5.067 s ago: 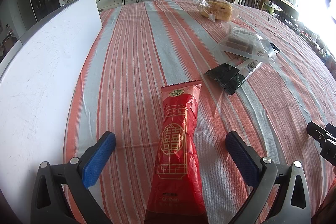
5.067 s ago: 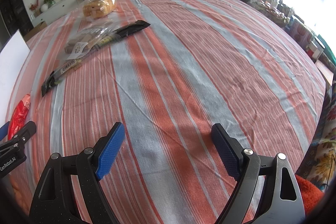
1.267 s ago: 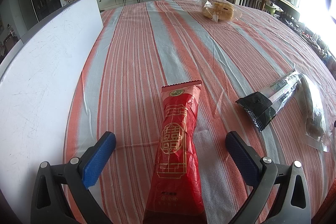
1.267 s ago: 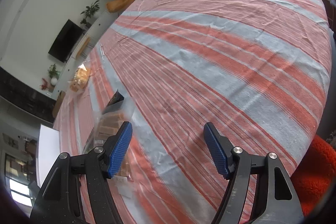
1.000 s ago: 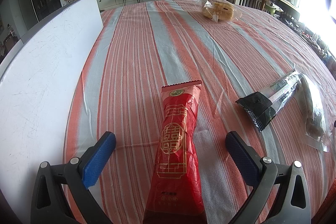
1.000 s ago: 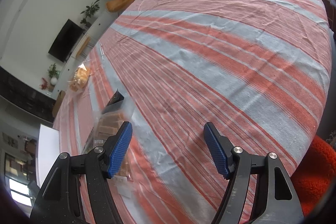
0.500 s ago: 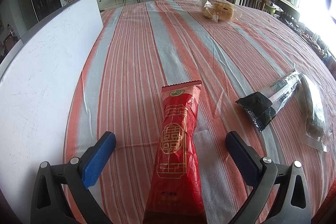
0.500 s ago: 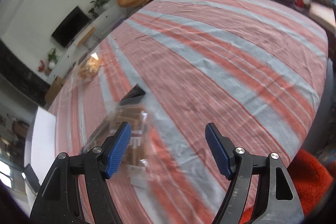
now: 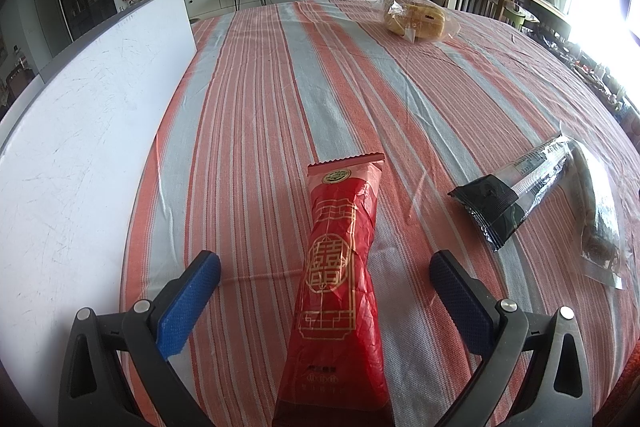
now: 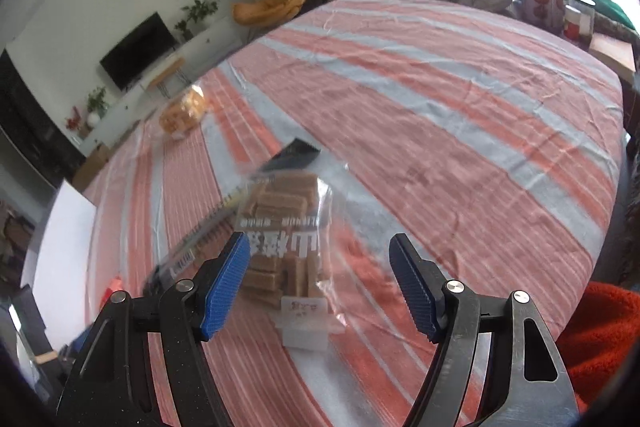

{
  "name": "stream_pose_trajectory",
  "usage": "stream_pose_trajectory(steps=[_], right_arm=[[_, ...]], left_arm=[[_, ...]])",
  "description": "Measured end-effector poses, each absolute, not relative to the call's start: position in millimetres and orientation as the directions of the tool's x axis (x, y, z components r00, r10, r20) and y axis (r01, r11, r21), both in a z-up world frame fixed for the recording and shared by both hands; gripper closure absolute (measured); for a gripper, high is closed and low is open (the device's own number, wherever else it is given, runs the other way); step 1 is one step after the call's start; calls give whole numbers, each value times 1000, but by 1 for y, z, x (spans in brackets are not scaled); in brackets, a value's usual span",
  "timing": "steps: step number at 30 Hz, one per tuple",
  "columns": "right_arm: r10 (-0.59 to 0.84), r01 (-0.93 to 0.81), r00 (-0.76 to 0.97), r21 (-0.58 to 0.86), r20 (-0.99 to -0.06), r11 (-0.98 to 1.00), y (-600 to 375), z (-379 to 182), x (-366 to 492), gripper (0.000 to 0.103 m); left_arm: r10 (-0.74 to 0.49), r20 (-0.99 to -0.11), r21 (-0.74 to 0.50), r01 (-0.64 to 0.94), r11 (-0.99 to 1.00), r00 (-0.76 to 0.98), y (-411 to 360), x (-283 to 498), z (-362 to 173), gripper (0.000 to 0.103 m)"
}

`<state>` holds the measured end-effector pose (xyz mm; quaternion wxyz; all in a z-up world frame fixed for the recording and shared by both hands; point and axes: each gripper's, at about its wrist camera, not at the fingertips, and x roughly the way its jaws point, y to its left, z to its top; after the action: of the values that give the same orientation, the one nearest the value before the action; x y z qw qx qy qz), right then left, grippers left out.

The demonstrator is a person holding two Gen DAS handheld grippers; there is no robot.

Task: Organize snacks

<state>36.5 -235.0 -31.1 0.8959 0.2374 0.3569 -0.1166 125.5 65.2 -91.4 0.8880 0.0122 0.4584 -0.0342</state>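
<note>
A long red snack pack (image 9: 340,267) lies on the striped tablecloth between the fingers of my left gripper (image 9: 326,291), which stands open and does not touch it. To its right lie a black-ended sleeve of snacks (image 9: 516,191) and a clear bag (image 9: 600,215). My right gripper (image 10: 320,267) is open just above that clear bag of brown wafer bars (image 10: 286,227), with the pads apart from it. The black sleeve (image 10: 296,151) pokes out behind the bag. A bagged bread loaf (image 9: 416,17) sits at the far side of the table; in the right wrist view the loaf (image 10: 184,115) looks blurred.
A large white board (image 9: 80,147) lies along the left of the table. Striped cloth (image 10: 440,115) stretches bare to the right of the snacks. A red cloth (image 10: 600,339) shows at the right wrist view's lower right. Chairs and a cluttered side table stand beyond the far edge.
My right gripper swung left and rolled, so the wafer bag came from its left finger to between both fingers. The left gripper and red pack stayed still.
</note>
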Motion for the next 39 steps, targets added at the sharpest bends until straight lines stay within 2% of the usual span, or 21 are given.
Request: stream_pose_trajectory(steps=[4,7,12,16,17,18,20,25,27,28,29,30,31,32,34,37,38,39], right_arm=[[89,416,689,493,-720,764,-272,-42,36,27],[165,438,632,525,-757,730,-286,-45,41,26],[155,391,538,409,-828,825,-251,-27,75,26],[72,439,400,259,-914,860,-213,-47,110,27],[51,431,381,226,-923,874,-201,-55,118,23],[8,398,392,177,-920,900,-187,-57,124,12],[-143,310,370,-23,-918,951,-159,-64,134,10],[-106,224,447,-3,-888,975,-160,-64,128,8],[-87,187,437,-5,-895,982,-164,-63,127,14],[-89,185,446,-6,-891,983,-167,-60,122,19],[-66,180,462,21,-884,983,-173,-56,116,39],[-53,194,463,43,-885,980,-178,-56,111,39],[-15,209,472,96,-882,973,-186,-55,105,39],[13,219,479,134,-877,966,-191,-57,103,39],[89,252,506,245,-858,936,-207,-54,88,40],[192,282,563,406,-804,870,-226,-43,62,47],[207,280,582,432,-786,857,-231,-38,55,56],[225,272,592,455,-774,848,-233,-35,50,59]], left_arm=[[-66,-827,-15,96,995,559,66,127,-90,0],[-95,-846,-20,146,989,525,67,130,-89,0],[-100,-852,-15,166,986,514,66,130,-89,0],[-95,-866,-12,169,986,492,65,136,-90,0],[-94,-867,-12,170,985,490,65,136,-90,0],[-94,-866,-11,169,986,491,65,137,-90,0],[-92,-865,-9,168,986,494,65,137,-90,0],[-92,-862,-10,166,986,498,66,136,-91,0],[-92,-870,-11,168,986,485,66,137,-90,1],[-96,-870,-14,170,985,484,67,135,-89,3],[-101,-857,-14,173,985,506,68,132,-86,22],[-109,-844,-15,180,984,525,69,129,-82,54],[-126,-839,-26,192,981,529,69,126,-79,74],[-116,-840,-15,192,981,529,68,125,-77,84],[-160,-839,-69,190,979,520,72,121,-73,86],[-205,-820,-129,177,976,535,77,110,-63,87],[-220,-810,-144,179,973,543,77,104,-58,88],[-232,-803,-156,183,971,549,77,100,-53,88]])
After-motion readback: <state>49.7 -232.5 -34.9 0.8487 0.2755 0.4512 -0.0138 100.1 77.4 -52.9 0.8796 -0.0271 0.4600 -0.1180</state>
